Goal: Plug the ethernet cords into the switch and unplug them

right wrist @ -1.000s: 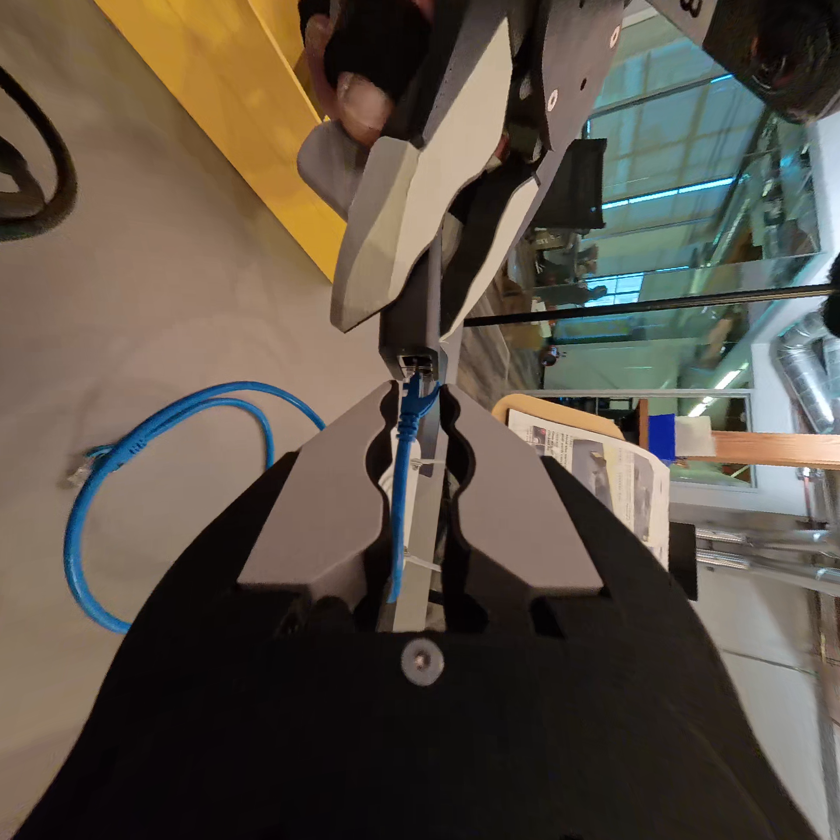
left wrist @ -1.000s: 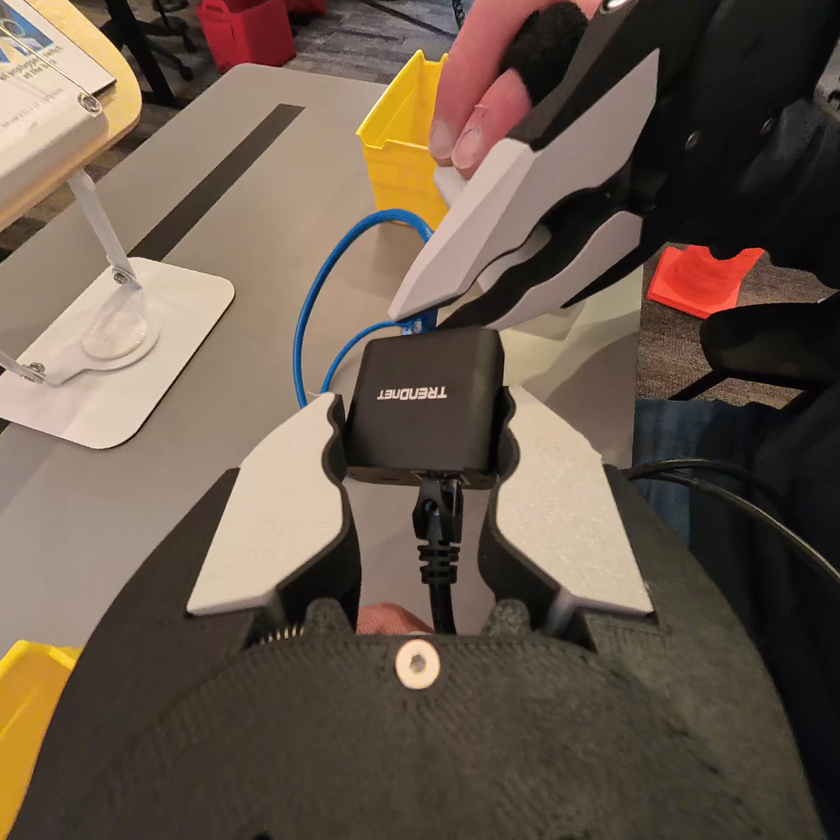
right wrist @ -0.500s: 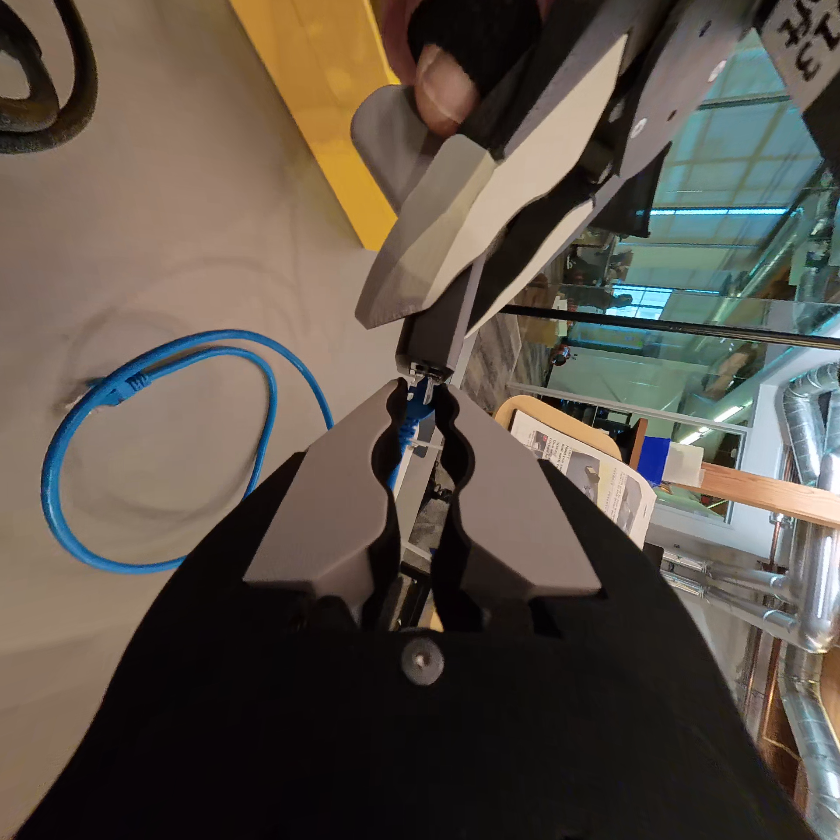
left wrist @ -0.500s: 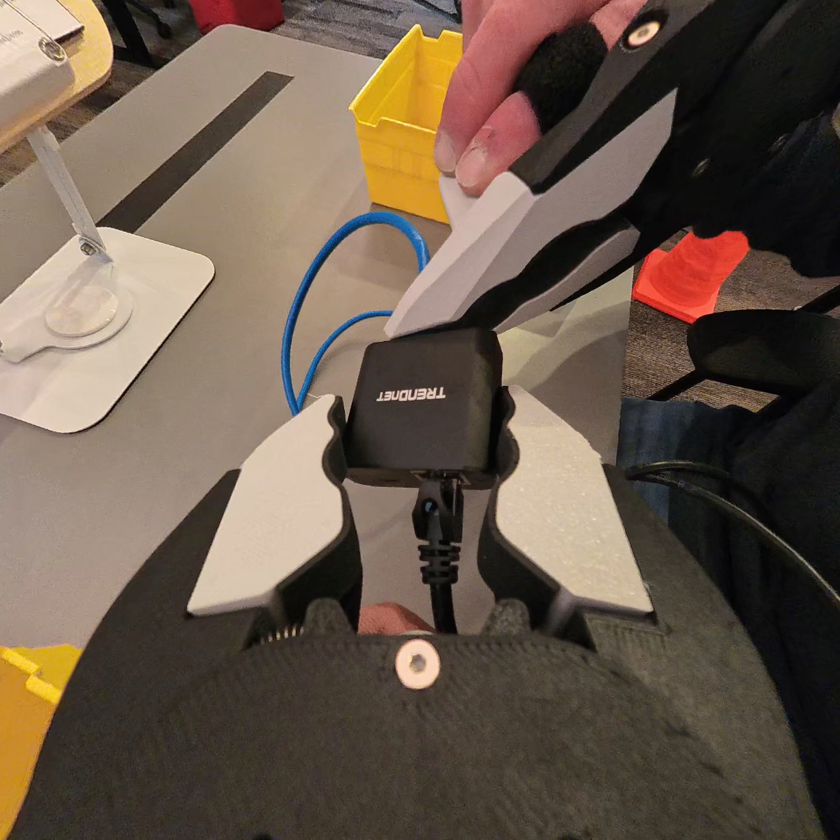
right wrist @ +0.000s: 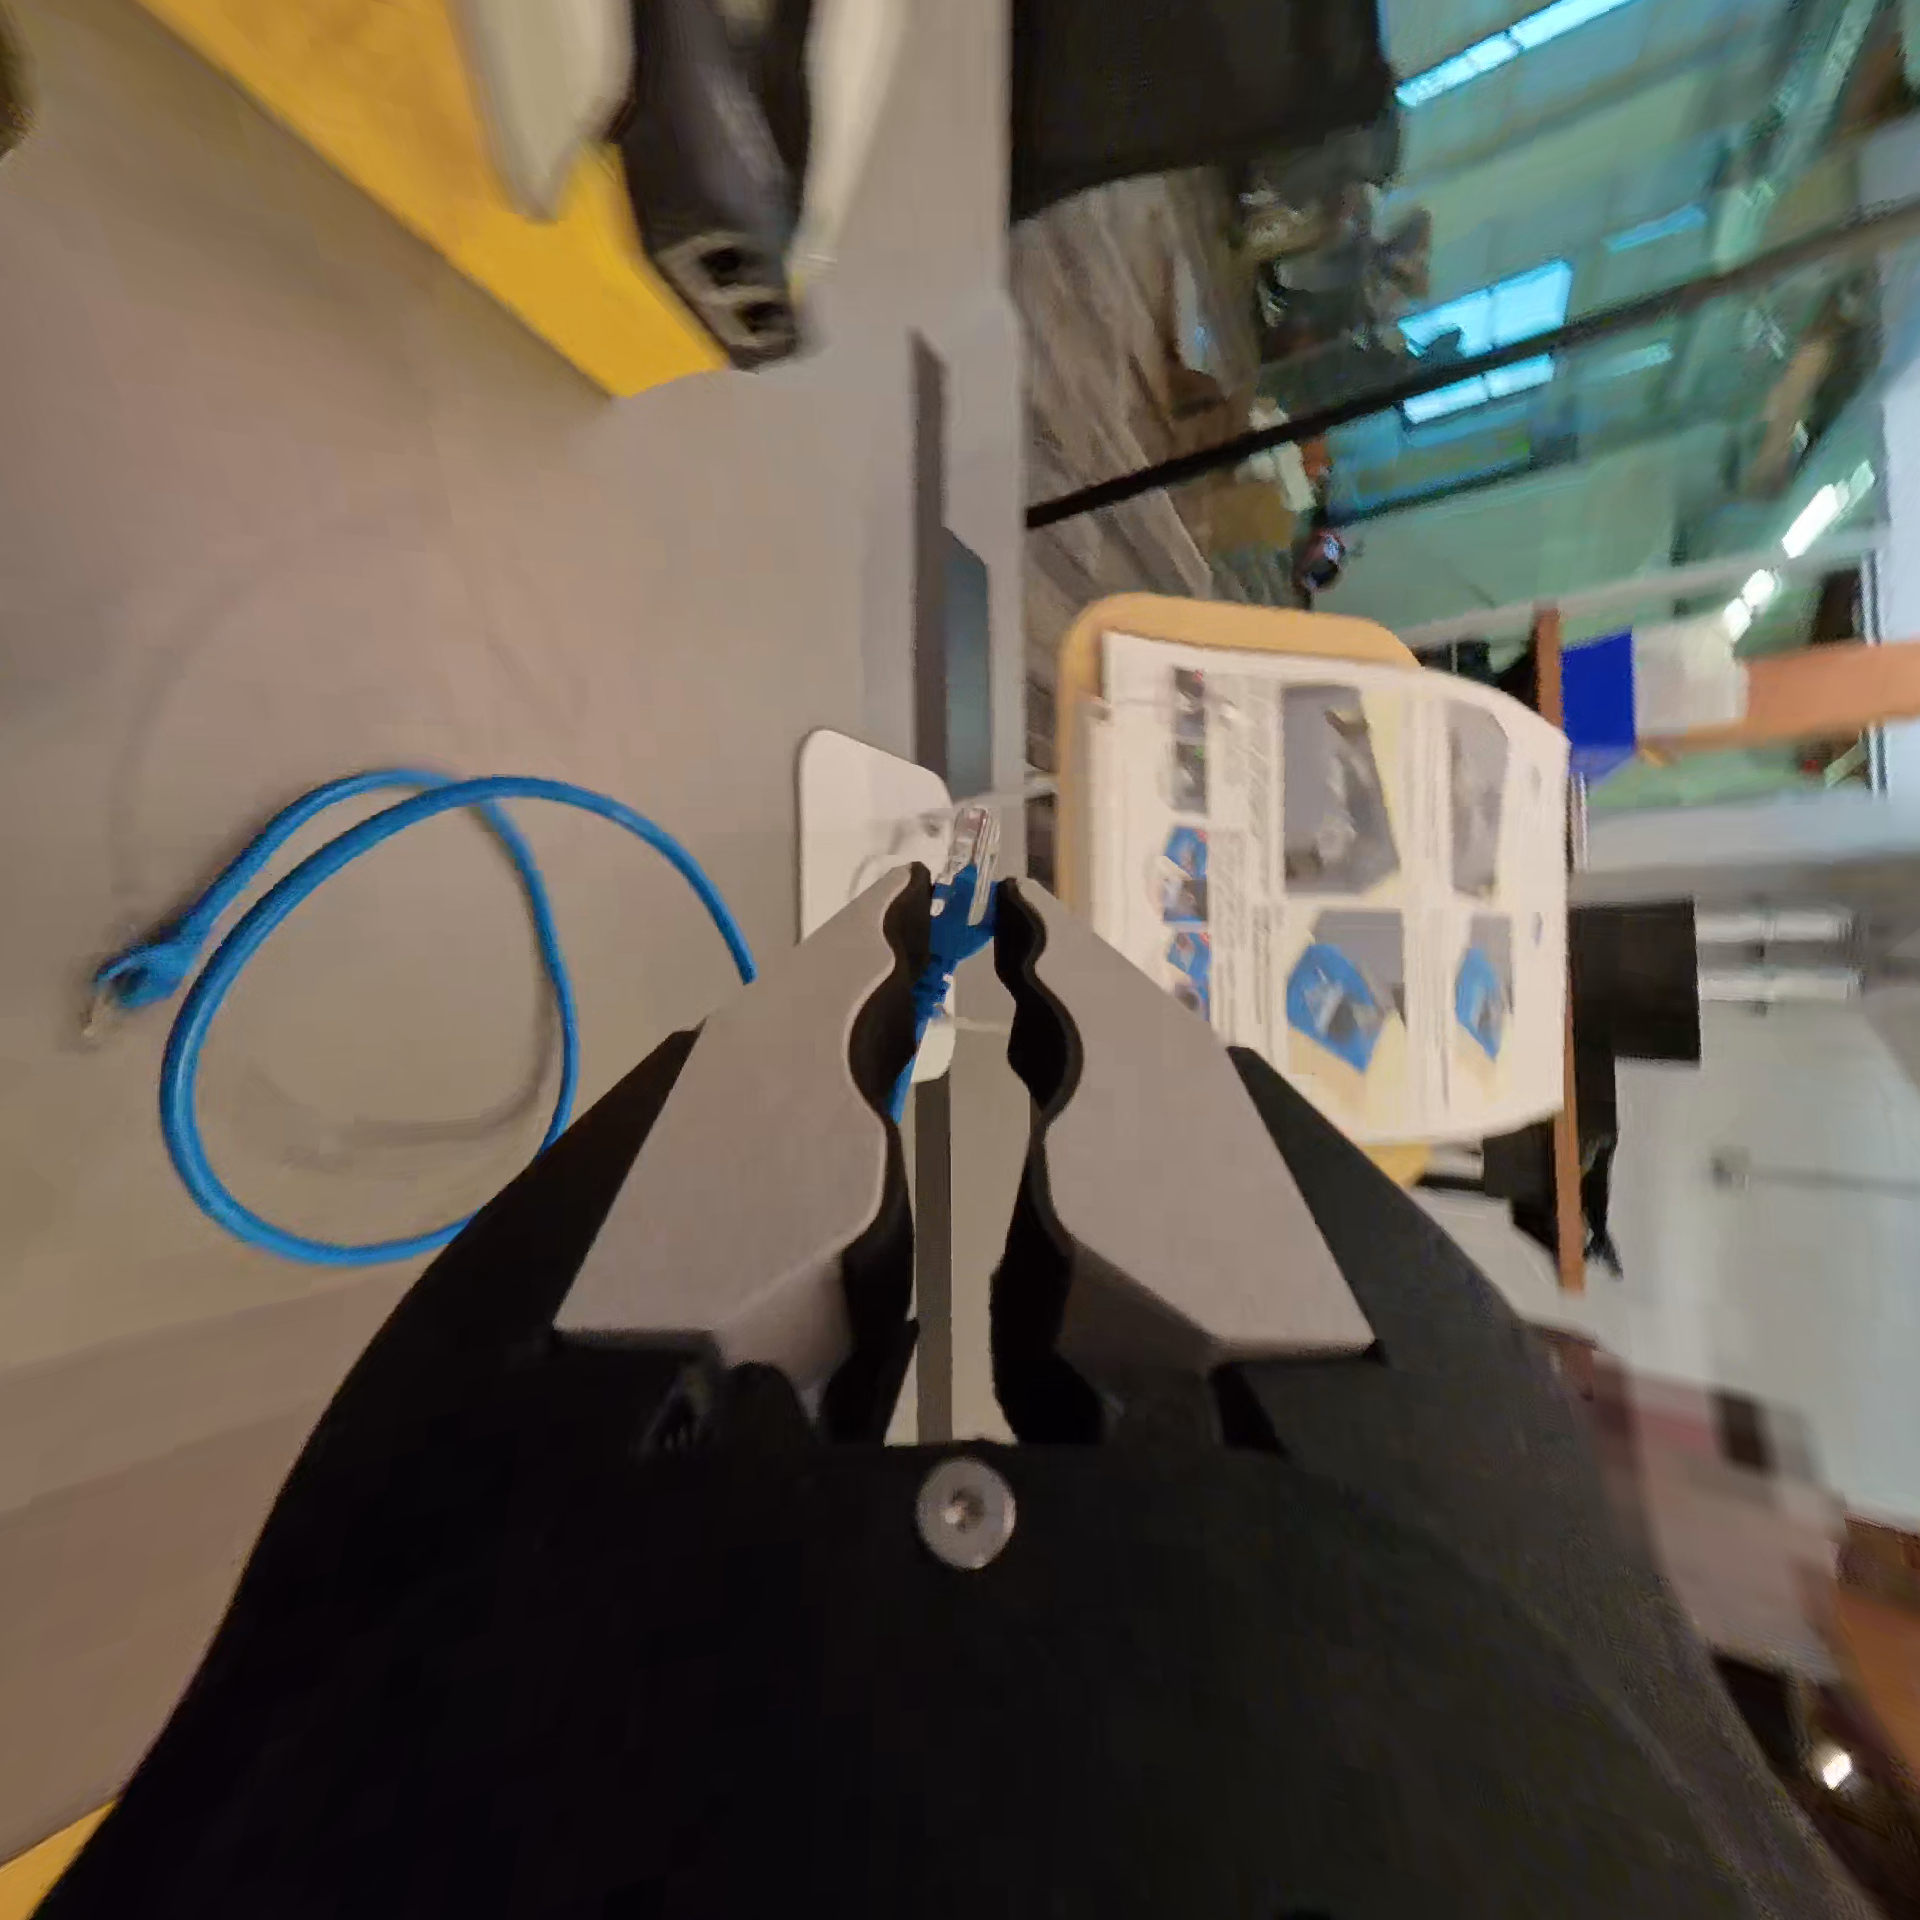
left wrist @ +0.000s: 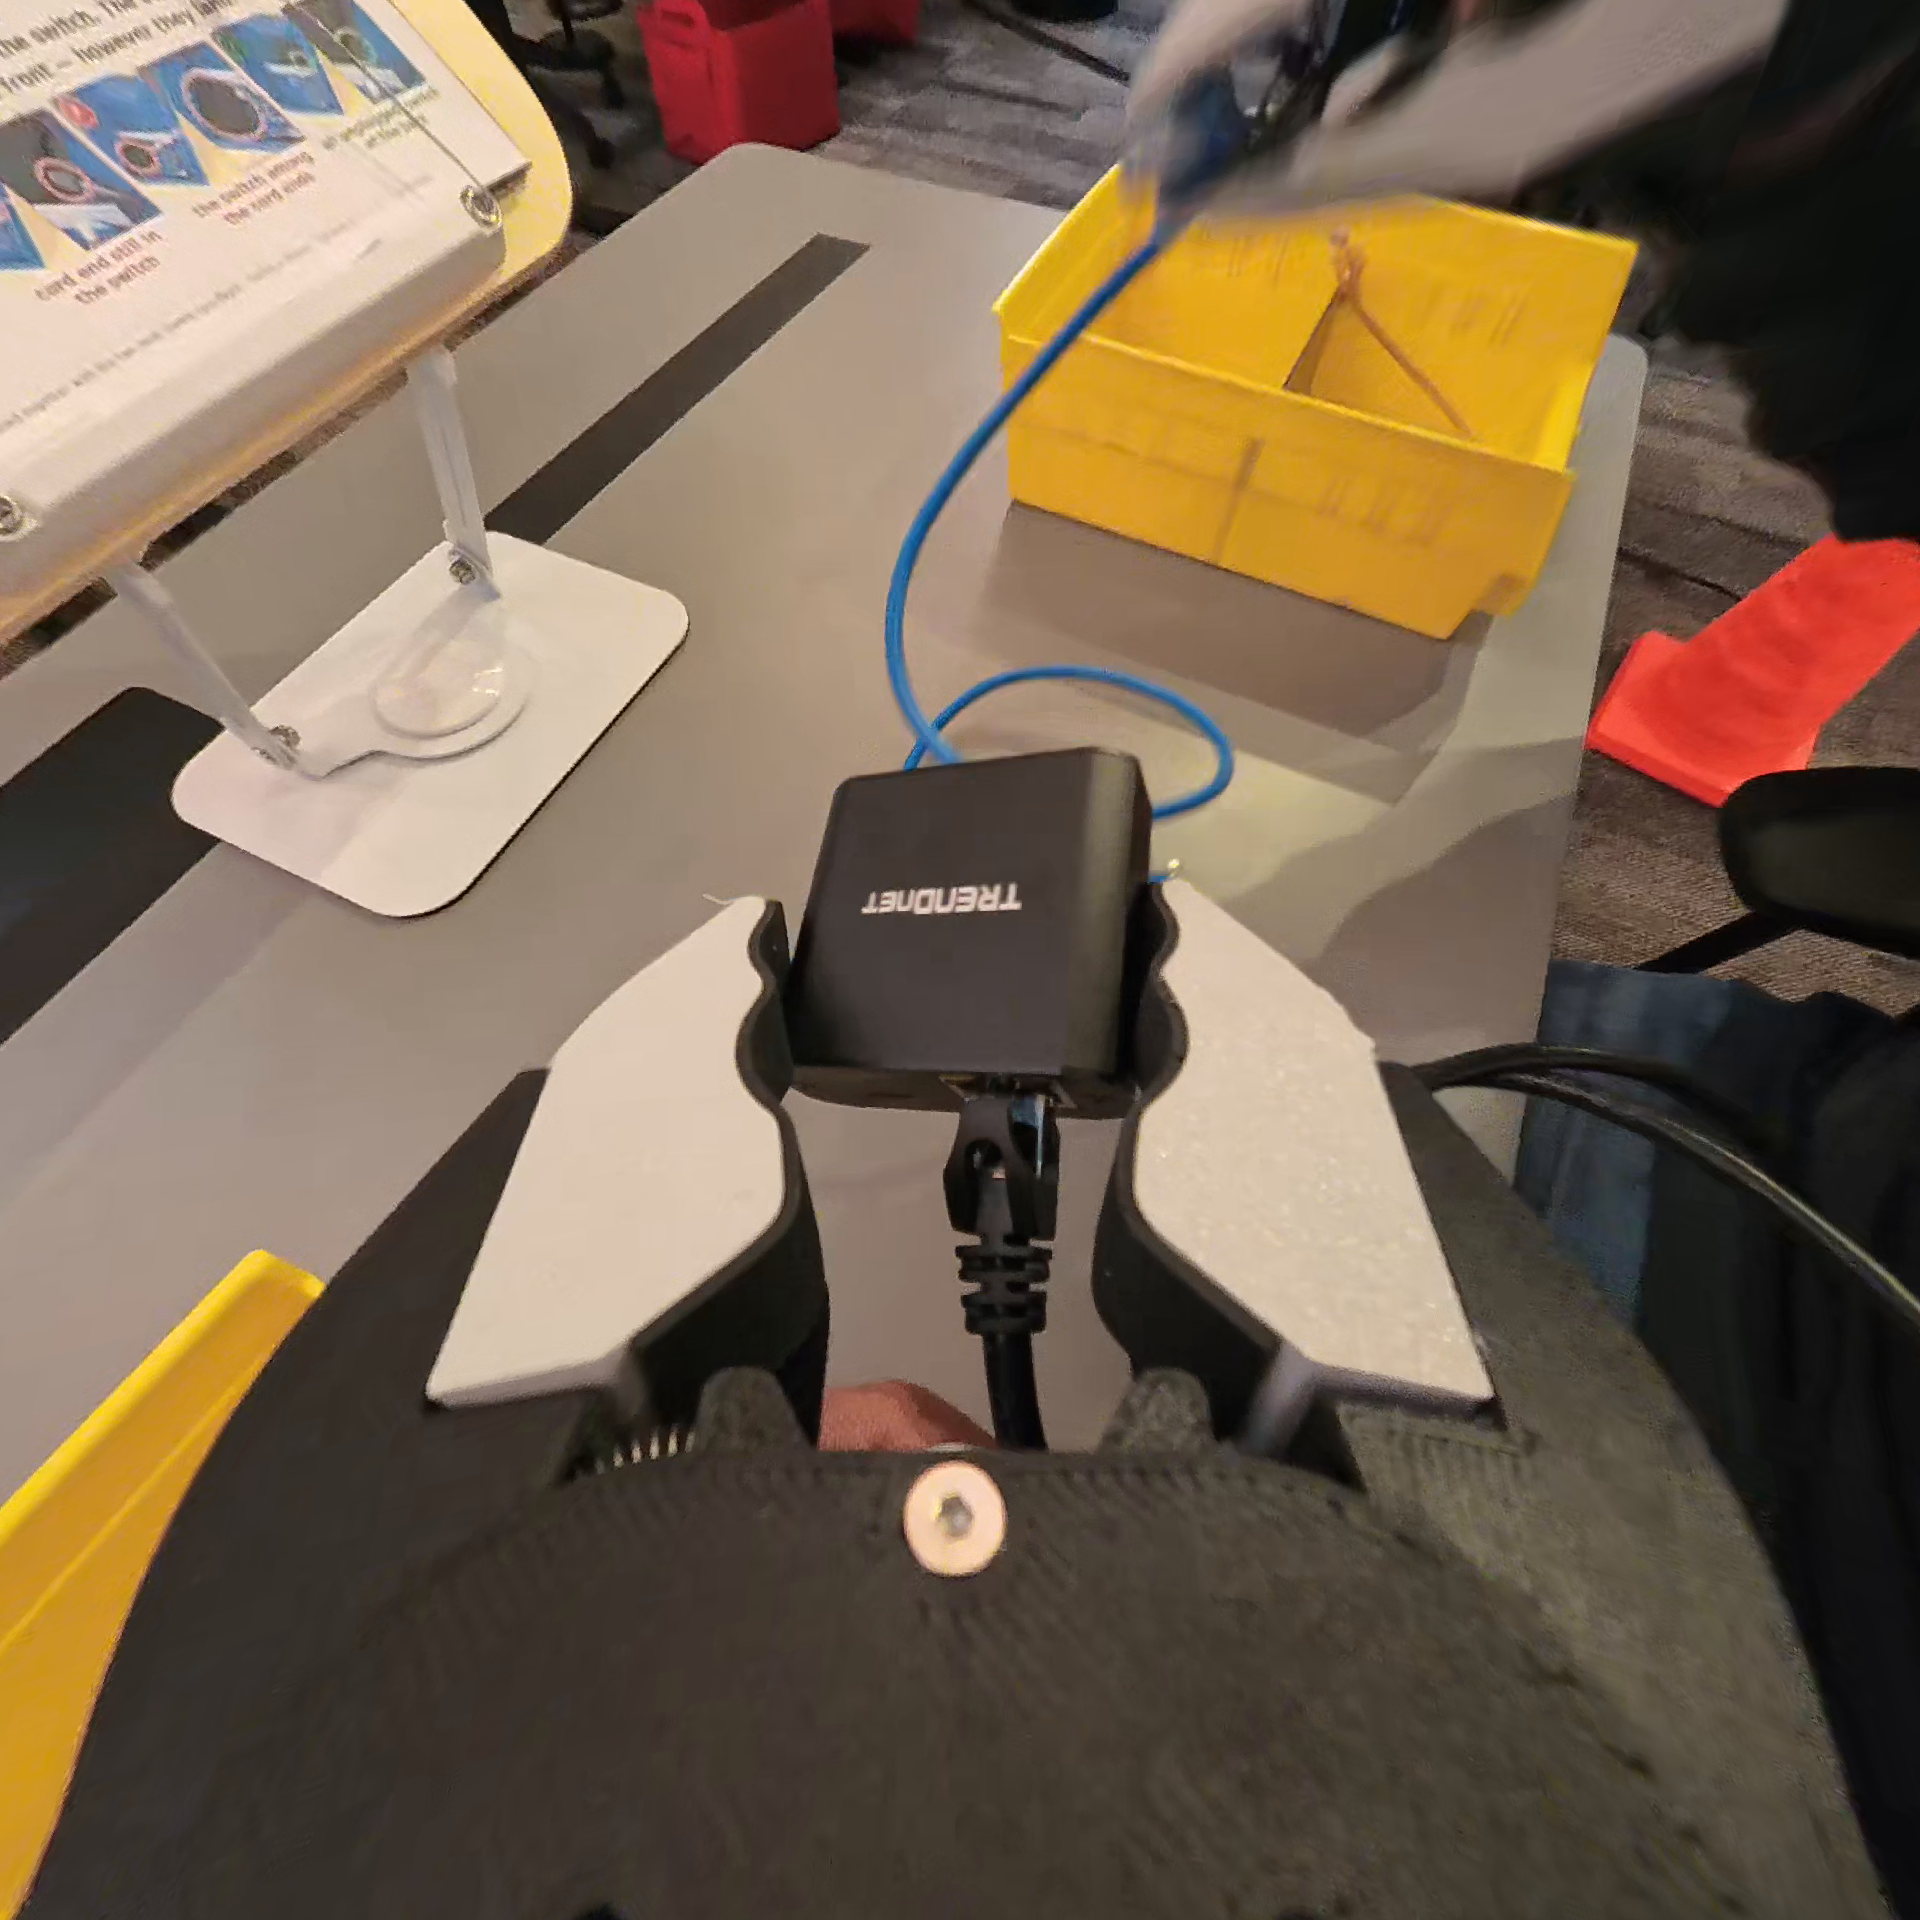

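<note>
My left gripper is shut on the black switch and holds it by its sides over the grey table. A black cord is plugged into the switch's near face. My right gripper is shut on the plug of the blue ethernet cord; the clear connector tip sticks out free in the air. The switch is blurred at the top of the right wrist view, with open ports facing me. In the left wrist view, the right gripper is blurred, high above, with the blue cord hanging from it.
A yellow bin stands beyond the switch. A white document stand with a printed sheet is at the left. Another yellow bin's edge is at the near left. The blue cord's loop lies on the table. A red object lies on the floor.
My right gripper has pulled the blue plug out of the switch and moved up and away with it. My left gripper still holds the switch.
</note>
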`<action>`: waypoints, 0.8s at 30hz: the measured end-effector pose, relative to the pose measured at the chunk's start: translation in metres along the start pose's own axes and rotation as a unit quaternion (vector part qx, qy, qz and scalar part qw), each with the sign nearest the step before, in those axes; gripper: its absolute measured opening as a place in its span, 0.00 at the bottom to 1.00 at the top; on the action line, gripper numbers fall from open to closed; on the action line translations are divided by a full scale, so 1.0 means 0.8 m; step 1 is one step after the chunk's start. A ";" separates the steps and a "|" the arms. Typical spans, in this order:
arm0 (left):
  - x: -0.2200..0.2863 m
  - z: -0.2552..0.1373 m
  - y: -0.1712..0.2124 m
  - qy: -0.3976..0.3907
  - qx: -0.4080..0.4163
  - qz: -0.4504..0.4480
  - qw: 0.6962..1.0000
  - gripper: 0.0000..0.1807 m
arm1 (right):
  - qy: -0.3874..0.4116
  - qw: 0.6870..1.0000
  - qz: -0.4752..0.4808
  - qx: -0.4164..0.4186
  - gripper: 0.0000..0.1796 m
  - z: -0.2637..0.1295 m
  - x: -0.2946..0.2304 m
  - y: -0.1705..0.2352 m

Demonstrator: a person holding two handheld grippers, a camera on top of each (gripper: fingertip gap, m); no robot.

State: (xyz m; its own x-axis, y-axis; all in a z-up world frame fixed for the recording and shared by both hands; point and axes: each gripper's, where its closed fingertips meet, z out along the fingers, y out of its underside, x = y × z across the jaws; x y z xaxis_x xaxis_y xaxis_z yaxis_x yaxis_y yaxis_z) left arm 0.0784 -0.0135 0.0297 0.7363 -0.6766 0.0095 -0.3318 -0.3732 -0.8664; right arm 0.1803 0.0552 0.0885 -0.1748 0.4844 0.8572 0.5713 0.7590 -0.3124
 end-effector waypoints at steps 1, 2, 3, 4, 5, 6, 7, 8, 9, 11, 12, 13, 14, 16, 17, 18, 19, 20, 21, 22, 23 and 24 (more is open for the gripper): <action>0.000 0.001 0.001 0.003 0.004 -0.003 1.000 0.35 | 0.016 0.999 0.028 -0.005 0.06 -0.013 0.020 0.010; 0.000 0.001 0.000 0.008 0.010 -0.010 1.000 0.35 | 0.035 0.998 0.047 -0.009 0.06 -0.027 0.041 0.020; -0.001 0.001 0.000 0.009 0.012 -0.014 1.000 0.35 | 0.053 0.997 0.062 -0.015 0.06 -0.042 0.060 0.029; -0.003 0.001 0.001 0.004 0.009 -0.012 1.000 0.35 | 0.070 0.995 0.072 -0.023 0.06 -0.057 0.078 0.037; -0.005 0.001 0.001 -0.001 0.007 -0.007 1.000 0.35 | 0.087 0.993 0.079 -0.030 0.06 -0.073 0.095 0.043; -0.004 0.001 0.000 -0.001 0.008 -0.004 1.000 0.35 | 0.101 0.991 0.085 -0.039 0.06 -0.089 0.110 0.050; -0.002 0.000 -0.001 0.002 0.010 -0.003 1.000 0.35 | 0.116 0.988 0.092 -0.049 0.06 -0.105 0.126 0.058; -0.002 0.000 -0.002 0.001 0.011 -0.002 1.000 0.35 | 0.133 0.984 0.102 -0.055 0.06 -0.123 0.142 0.064; -0.002 0.000 -0.002 -0.002 0.008 0.001 1.000 0.35 | 0.149 0.981 0.110 -0.057 0.06 -0.141 0.156 0.069; -0.002 -0.001 -0.001 -0.004 0.006 0.003 1.000 0.35 | 0.179 0.973 0.128 -0.070 0.06 -0.174 0.183 0.084; -0.001 0.000 -0.001 -0.002 0.008 0.001 1.000 0.35 | 0.192 0.969 0.130 -0.087 0.06 -0.188 0.193 0.094; -0.001 0.001 0.000 -0.001 0.007 0.000 1.000 0.35 | 0.202 0.965 0.130 -0.105 0.06 -0.203 0.200 0.104; -0.001 0.002 0.001 -0.002 0.005 0.001 1.000 0.35 | 0.212 0.961 0.133 -0.117 0.06 -0.216 0.204 0.113; 0.000 0.005 0.004 -0.002 0.001 0.002 1.000 0.35 | 0.223 0.953 0.140 -0.153 0.06 -0.241 0.202 0.134; 0.000 0.005 0.005 -0.001 0.000 0.002 1.000 0.35 | 0.227 0.948 0.139 -0.175 0.06 -0.250 0.195 0.147; 0.001 0.006 0.006 0.000 0.000 0.001 1.000 0.35 | 0.227 0.945 0.142 -0.190 0.06 -0.256 0.185 0.160; 0.001 0.007 0.007 0.001 -0.001 0.001 1.000 0.35 | 0.222 0.941 0.146 -0.208 0.06 -0.260 0.171 0.175; 0.000 0.007 0.009 0.000 -0.003 0.001 1.000 0.35 | 0.219 0.937 0.153 -0.226 0.06 -0.264 0.157 0.191; 0.000 0.008 0.010 -0.001 -0.005 0.002 1.000 0.35 | 0.221 0.931 0.157 -0.244 0.06 -0.269 0.144 0.206; -0.001 0.009 0.011 -0.002 -0.005 0.002 1.000 0.35 | 0.222 0.926 0.163 -0.258 0.06 -0.274 0.130 0.219; 0.000 0.010 0.011 -0.001 -0.005 0.002 1.000 0.35 | 0.223 0.920 0.178 -0.268 0.06 -0.278 0.116 0.231; 0.000 0.011 0.012 -0.001 -0.005 0.002 1.000 0.35 | 0.223 0.915 0.189 -0.277 0.06 -0.280 0.101 0.242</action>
State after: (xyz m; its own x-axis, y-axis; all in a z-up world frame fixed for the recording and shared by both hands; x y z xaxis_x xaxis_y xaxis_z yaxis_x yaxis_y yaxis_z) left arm 0.0808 -0.0114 0.0171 0.7357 -0.6772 0.0057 -0.3402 -0.3768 -0.8615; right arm 0.4566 0.1441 0.1890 0.3925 0.3476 0.8515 0.8644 0.1769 -0.4707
